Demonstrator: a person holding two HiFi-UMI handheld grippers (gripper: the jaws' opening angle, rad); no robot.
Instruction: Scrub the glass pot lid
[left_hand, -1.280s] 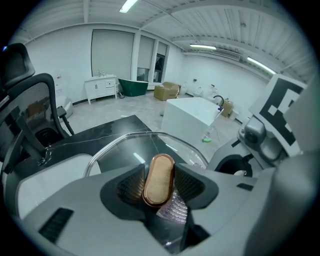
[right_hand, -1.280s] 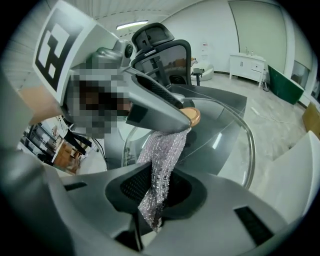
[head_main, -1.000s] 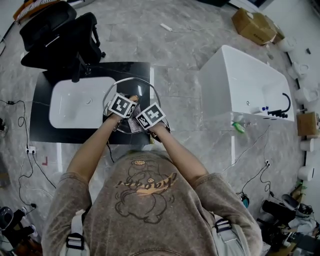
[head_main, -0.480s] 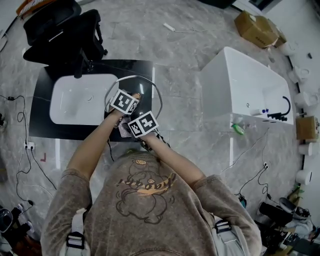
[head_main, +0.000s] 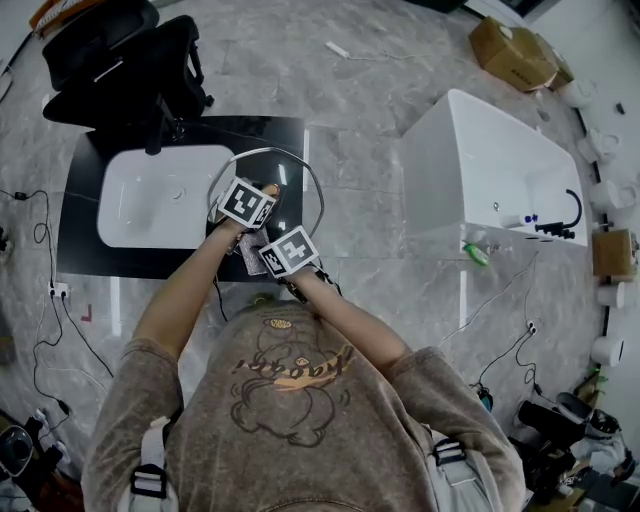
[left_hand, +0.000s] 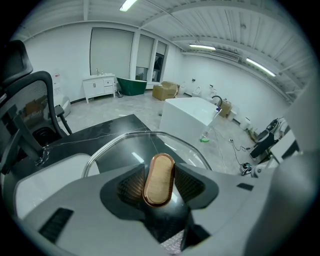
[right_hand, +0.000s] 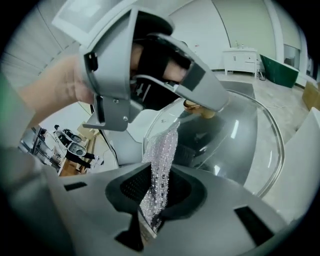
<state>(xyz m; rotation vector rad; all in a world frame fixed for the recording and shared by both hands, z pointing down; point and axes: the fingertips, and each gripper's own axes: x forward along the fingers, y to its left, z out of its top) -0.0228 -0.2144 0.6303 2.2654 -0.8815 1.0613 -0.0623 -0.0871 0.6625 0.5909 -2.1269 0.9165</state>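
Over right end of black counter (head_main: 130, 262) beside white basin (head_main: 150, 205), clamping left gripper (head_main: 265, 193) on wooden knob (left_hand: 159, 179) of glass pot lid (head_main: 298, 195), pinching silvery mesh scrubber (right_hand: 162, 155) in right gripper (right_hand: 157, 192), holding it just beside lid's rim.

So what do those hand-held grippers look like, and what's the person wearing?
Left gripper and right gripper: grey bodies, black ribbed pads, each topped by a white cube with black square markers. The person wears a brownish short-sleeved T-shirt with a cartoon print.

Washed brown T-shirt (head_main: 335, 455), cartoon print (head_main: 290, 368), 2 grey straps (head_main: 152, 458).
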